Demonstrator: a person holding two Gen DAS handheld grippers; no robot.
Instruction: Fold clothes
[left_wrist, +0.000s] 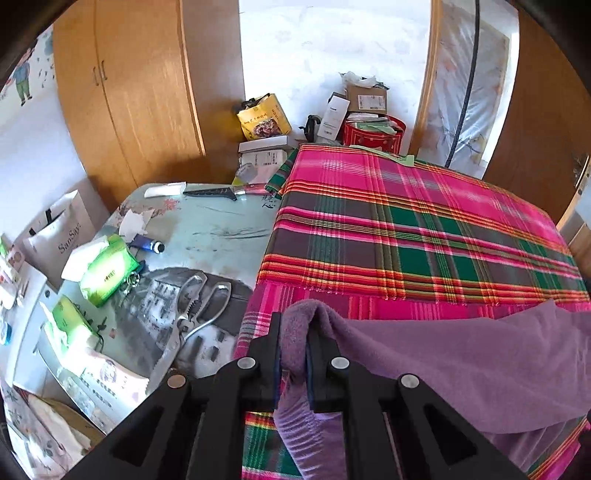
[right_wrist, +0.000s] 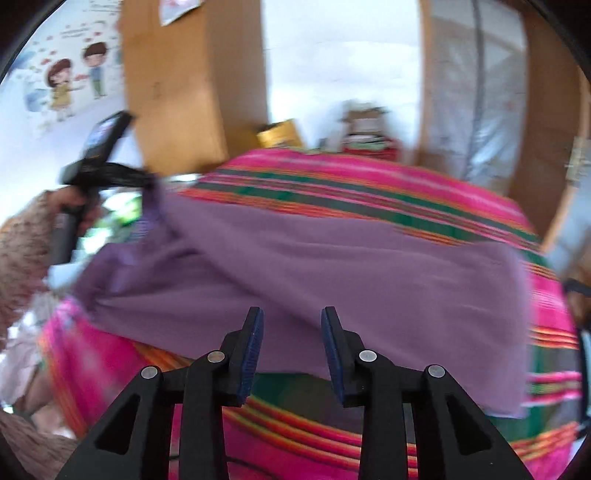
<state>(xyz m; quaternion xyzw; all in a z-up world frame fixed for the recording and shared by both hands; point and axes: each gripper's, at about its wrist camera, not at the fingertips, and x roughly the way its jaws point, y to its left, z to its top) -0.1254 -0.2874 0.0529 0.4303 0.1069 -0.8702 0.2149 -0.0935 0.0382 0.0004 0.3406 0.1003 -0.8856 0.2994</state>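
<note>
Plaid cloth (left_wrist: 424, 236) covers table; left gripper (left_wrist: 295, 332) pinches purple garment (right_wrist: 314, 266); right gripper (right_wrist: 291, 332) spread.

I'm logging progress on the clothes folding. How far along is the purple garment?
Early. Done: purple garment lies spread on the plaid cloth. In hand: left hand-held gripper is shut on one bunched corner; right hand-held gripper is open, holding nothing. Left: no finished fold shows.
</note>
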